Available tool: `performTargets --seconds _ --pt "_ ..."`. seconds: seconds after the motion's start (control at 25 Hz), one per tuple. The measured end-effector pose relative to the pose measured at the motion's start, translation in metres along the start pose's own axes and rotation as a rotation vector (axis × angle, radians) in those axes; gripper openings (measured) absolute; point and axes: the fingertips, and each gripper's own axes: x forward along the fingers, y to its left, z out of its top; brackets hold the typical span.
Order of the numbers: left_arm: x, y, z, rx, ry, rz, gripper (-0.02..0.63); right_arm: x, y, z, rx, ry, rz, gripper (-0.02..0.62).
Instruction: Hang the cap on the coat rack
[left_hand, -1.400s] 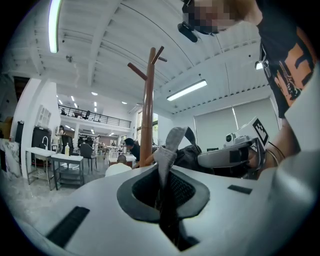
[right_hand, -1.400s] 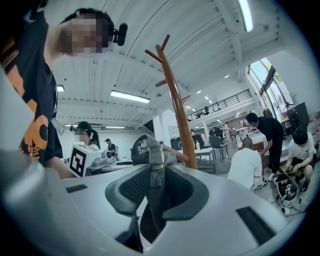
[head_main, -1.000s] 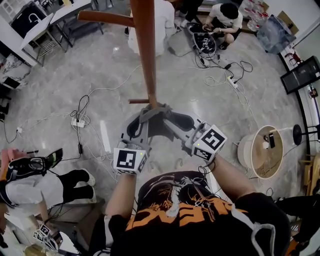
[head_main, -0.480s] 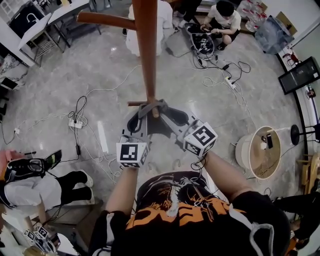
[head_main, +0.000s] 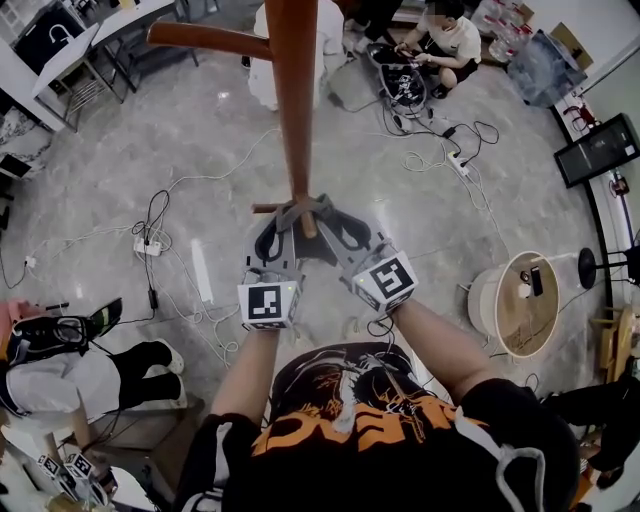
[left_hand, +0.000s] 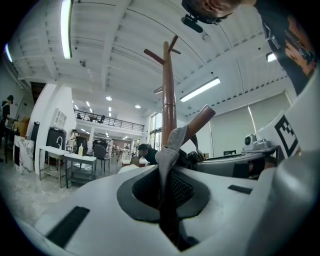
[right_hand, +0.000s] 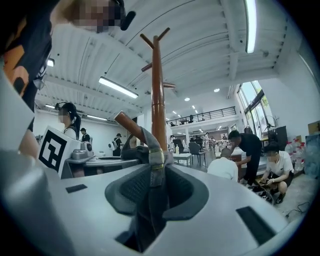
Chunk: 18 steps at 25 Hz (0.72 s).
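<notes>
The brown coat rack pole (head_main: 291, 100) rises in front of me, with a short lower peg (head_main: 264, 208) and a long upper arm (head_main: 205, 38). A grey cap (head_main: 318, 238) hangs stretched between both grippers, right against the pole. Its back strap (left_hand: 169, 147) lies over a slanted peg (left_hand: 201, 119). My left gripper (head_main: 272, 248) is shut on the cap's strap side. My right gripper (head_main: 340, 235) is shut on the strap just below its brass buckle (right_hand: 156, 159). The pole (right_hand: 158, 95) stands directly behind the strap in both gripper views.
Cables and power strips (head_main: 148, 245) run across the marble floor. People sit on the floor at the far side (head_main: 440, 40) and at the left (head_main: 80, 360). A round wooden drum (head_main: 520, 303) stands at the right. Tables (head_main: 95, 40) are at the upper left.
Both grippers have moved forward with the cap toward the pole. The right gripper has swung left, closer to the left one.
</notes>
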Motion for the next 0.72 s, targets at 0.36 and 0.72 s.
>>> performTargets --seconds 0.36,0.72 --pt "0.007 0.002 0.002 0.020 0.039 0.005 0.032 -0.003 -0.010 0.002 0.053 0.020 0.011 0.098" --pt "-0.005 0.001 -0.012 0.017 0.016 -0.020 0.034 -0.002 0.002 -0.014 0.072 0.044 0.041 0.132"
